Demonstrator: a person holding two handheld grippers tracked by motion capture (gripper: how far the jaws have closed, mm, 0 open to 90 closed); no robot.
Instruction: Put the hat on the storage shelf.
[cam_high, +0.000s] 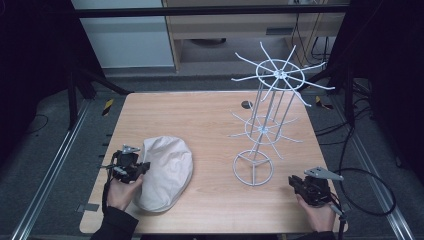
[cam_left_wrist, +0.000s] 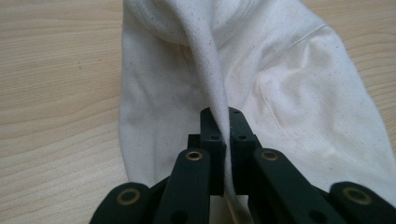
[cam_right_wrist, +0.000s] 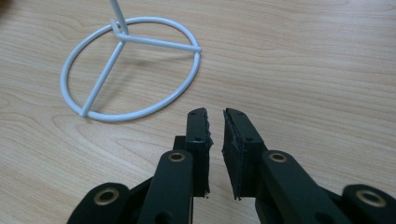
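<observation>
Cap (cam_left_wrist: 289, 93) ran off the left gripper view's top and right edges; its pinched fold hid between the pads. Rack (cam_right_wrist: 130, 70) was cut above its base ring, ahead of the right gripper's jaws.

No text, label, brand, number or sign can be read in any of the pictures.
</observation>
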